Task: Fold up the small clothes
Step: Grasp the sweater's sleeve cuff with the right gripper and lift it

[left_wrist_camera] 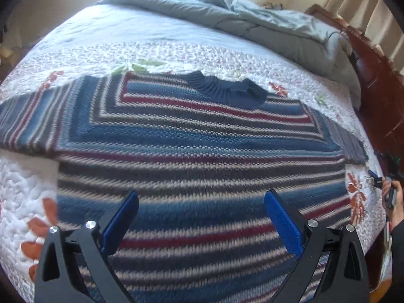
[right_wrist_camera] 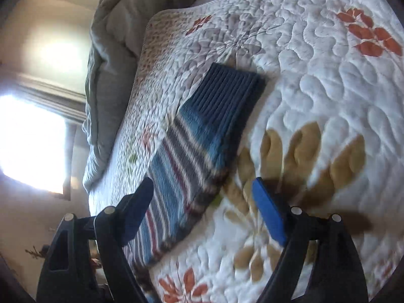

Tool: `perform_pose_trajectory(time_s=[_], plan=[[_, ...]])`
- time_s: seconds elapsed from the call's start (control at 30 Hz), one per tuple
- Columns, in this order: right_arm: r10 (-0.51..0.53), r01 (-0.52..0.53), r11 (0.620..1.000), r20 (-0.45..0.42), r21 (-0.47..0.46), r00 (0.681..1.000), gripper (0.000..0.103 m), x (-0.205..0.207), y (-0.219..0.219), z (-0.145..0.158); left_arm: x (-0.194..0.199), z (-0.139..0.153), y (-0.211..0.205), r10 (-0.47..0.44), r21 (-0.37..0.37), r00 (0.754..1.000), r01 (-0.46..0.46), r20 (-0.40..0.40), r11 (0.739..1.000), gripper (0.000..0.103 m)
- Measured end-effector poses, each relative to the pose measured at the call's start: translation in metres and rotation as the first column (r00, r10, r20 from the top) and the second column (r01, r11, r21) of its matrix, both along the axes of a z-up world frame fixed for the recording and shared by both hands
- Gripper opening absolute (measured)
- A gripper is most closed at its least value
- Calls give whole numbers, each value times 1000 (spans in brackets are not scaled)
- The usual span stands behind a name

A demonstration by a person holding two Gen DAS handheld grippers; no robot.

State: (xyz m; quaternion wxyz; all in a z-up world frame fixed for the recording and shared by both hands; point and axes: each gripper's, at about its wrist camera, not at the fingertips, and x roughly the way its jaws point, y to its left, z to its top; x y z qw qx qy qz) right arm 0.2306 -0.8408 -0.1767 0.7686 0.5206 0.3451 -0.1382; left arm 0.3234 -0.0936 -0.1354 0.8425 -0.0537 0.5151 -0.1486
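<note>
Looking down over my left gripper [left_wrist_camera: 201, 221], I see the striped sweater [left_wrist_camera: 197, 146] lying flat on the quilt [left_wrist_camera: 22, 194], front spread wide, its dark ribbed collar [left_wrist_camera: 227, 88] pointing away from me toward the rumpled grey duvet [left_wrist_camera: 265, 22]. Its long line runs from the hem near me up to that collar, and the sleeves reach out to either side. The knit is thick and nubbly, banded in blue, grey, cream and dark red. My left jaws stand wide apart above the lower body, gripping nothing. My right gripper [right_wrist_camera: 203, 200] is also apart, with the right sleeve [right_wrist_camera: 181, 176] slanting up between its fingers to a navy ribbed cuff [right_wrist_camera: 227, 93]; the blur makes it hard to say, but the pads seem clear of the wool. The quilt is white, puffy, stitched in curls, with orange and tan leaves.
</note>
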Motion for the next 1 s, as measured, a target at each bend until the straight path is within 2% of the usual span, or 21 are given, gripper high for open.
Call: perform_pose_trajectory(time_s=[0.07,0.13,0.2,0.37,0.47,0.53,0.67,0.77,0.9,0.93,1.0], plan=[[-6,6,1000,25,-7,1000,79,6,-11,-5,10,-7,-9,-19,46,999,20,-26,999,99],[-10,11,1000,33,-15,999,74,18,-19,-10,14,-10,-13,-31,75,999,32,-16,997,99],[-18,18,1000,44,-5,999,63,27,-27,-15,16,-11,-15,-43,91,999,43,-1,995,99],[-27,27,1000,47,-1,999,63,42,-37,-21,20,-12,-14,-35,106,999,33,23,994,99],[-32,32,999,39,-15,999,61,45,-37,-20,25,-16,-6,2,91,1000,-2,0,996,99],[-60,60,998,52,9,997,59,38,-39,-22,24,-16,1,16,66,1000,-15,-14,998,99],[-95,92,995,80,44,992,53,24,-41,-26,16,-13,11,22,62,1000,-22,0,998,99],[-107,102,993,104,58,989,54,18,-41,-29,12,-13,17,30,39,1000,-30,1,999,99],[-124,107,987,144,121,982,53,26,-47,-33,11,-14,17,36,28,999,-36,8,999,99],[-122,105,988,148,116,982,50,29,-47,-32,12,-14,16,40,31,999,-41,9,999,99],[-107,93,990,141,103,984,27,34,-45,-30,13,-16,17,42,29,999,-43,5,999,99]])
